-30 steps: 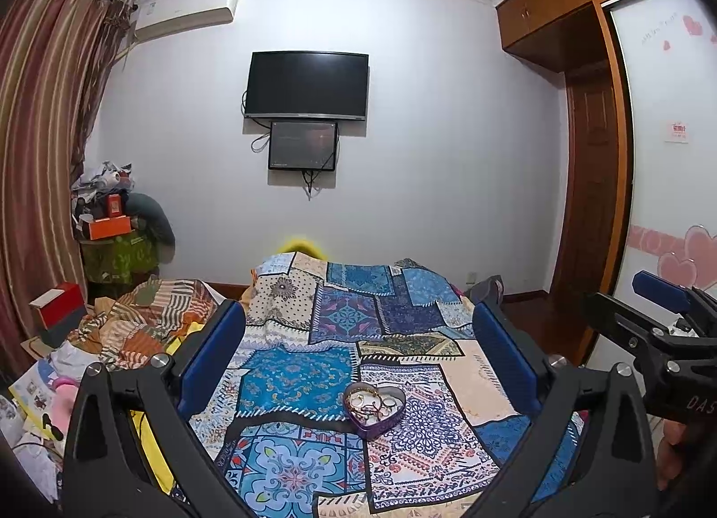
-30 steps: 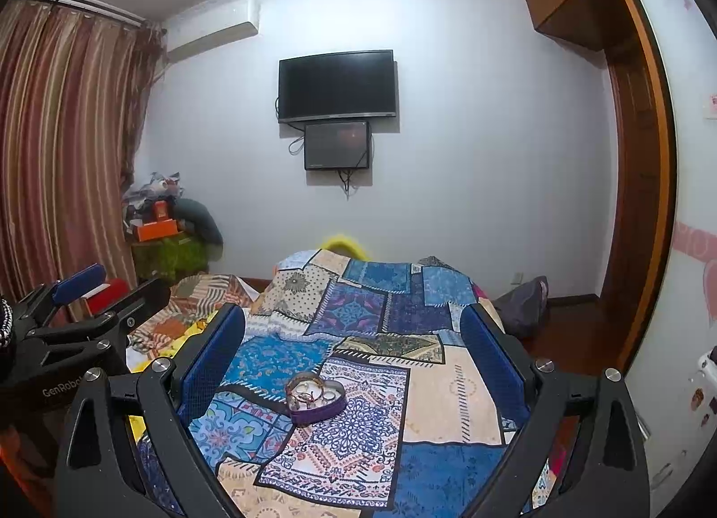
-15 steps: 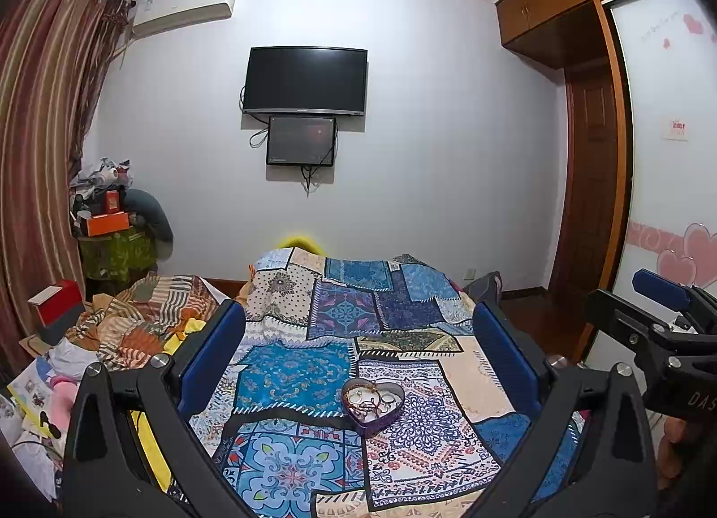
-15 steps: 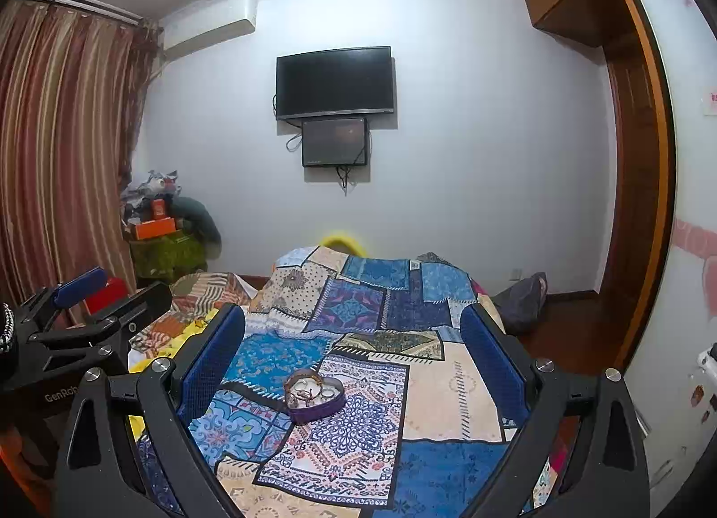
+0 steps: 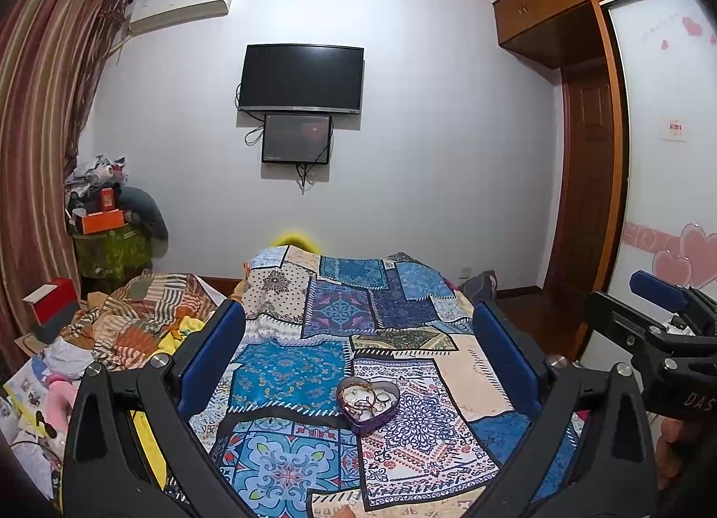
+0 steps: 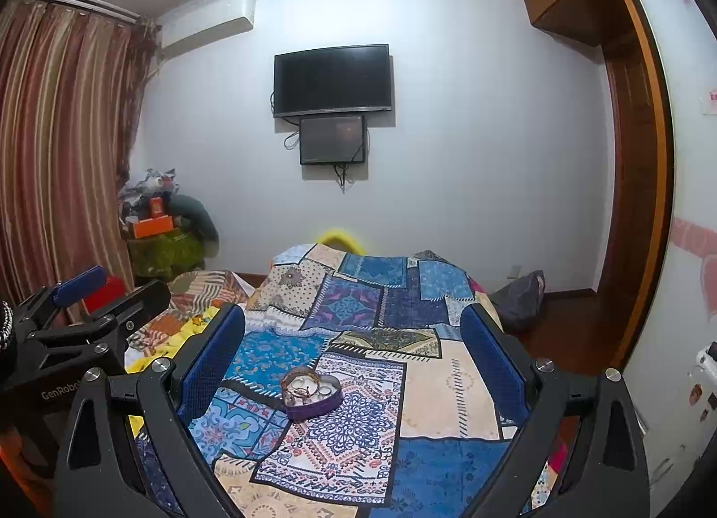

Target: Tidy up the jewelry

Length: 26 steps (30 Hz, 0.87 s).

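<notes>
Jaws of both grippers gape wide, heart-shaped jewelry box (image 5: 368,403) lying beyond, between them.

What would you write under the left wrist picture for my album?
Open left gripper hovers above a heart-shaped jewelry box on a patchwork bedspread.

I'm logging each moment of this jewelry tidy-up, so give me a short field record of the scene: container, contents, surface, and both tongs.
container: purple heart-shaped box, lid off
contents: rings and bracelets, tangled; exact count unclear
surface: patchwork bedspread
left tongs: open, empty, apart from the box
right tongs: open, empty, apart from the box
</notes>
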Tool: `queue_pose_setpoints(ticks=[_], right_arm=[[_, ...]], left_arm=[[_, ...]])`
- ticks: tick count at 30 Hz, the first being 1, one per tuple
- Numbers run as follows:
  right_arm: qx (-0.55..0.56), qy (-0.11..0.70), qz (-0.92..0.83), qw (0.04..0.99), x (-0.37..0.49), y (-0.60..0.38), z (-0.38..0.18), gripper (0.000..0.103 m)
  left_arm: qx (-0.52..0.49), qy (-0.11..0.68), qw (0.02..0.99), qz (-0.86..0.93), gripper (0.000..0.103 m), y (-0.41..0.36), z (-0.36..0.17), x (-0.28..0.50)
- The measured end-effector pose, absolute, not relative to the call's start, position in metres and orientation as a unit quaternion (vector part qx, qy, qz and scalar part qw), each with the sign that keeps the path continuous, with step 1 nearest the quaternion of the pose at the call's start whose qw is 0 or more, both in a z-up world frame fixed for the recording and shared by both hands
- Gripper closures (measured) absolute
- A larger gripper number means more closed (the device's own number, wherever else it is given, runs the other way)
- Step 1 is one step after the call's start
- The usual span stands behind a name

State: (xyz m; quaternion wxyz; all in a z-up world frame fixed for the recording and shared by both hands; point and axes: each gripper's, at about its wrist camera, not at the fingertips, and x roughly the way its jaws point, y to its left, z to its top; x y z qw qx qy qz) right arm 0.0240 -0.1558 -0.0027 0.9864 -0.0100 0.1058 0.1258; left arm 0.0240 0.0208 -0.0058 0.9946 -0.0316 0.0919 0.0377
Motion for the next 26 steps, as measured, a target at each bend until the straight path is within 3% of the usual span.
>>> queue_pose_setpoints(ticks=[26], right_arm=[[-0.006, 0.115, 0.119, 0.986, 0.0343, -0.1582, -0.0061, 0.007]], left_arm=[[-0.033, 0.106, 0.993, 0.028, 0.001, 0.0234, -0.015, 0.0336]])
